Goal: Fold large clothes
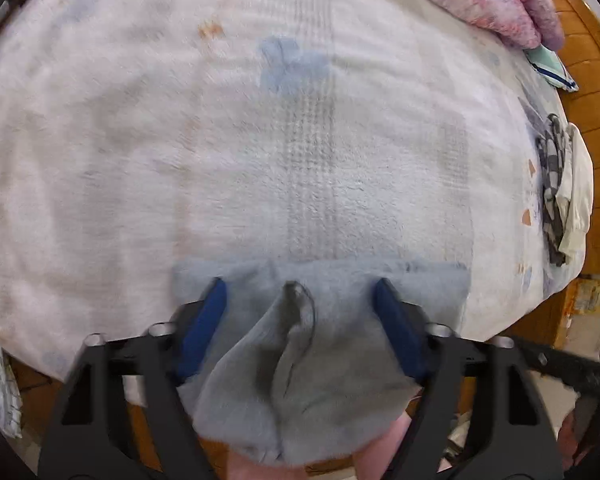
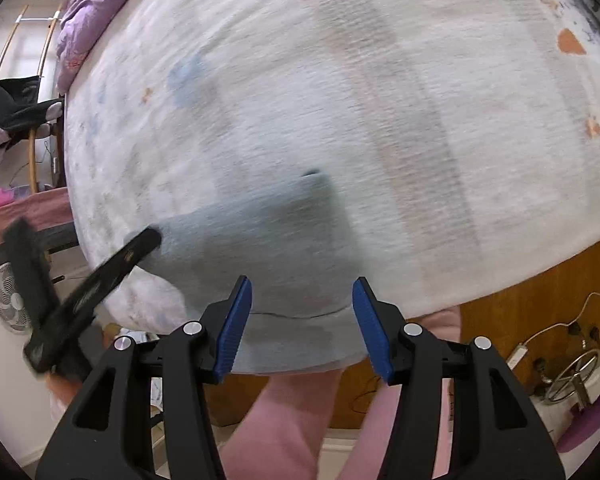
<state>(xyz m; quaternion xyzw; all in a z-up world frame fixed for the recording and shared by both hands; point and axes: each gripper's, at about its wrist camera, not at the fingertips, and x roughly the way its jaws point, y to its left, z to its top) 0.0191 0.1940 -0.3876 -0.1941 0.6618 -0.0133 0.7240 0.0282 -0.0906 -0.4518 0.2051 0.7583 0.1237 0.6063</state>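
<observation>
A soft grey-blue garment (image 1: 300, 360) lies bunched at the near edge of the bed (image 1: 140, 140), part hanging over the side. The left gripper (image 1: 300, 308) has its fingers apart, with a loose ridge of cloth between the blue ribbed pads but not pinched. The right gripper (image 2: 302, 312) is also apart, above the hem. The limp, plush fabric could slide off the fleecy blanket (image 2: 340, 100).

Left tongs (image 1: 300, 296) parted, blurred grey-blue garment (image 1: 300, 380) apparently loose between pads
</observation>
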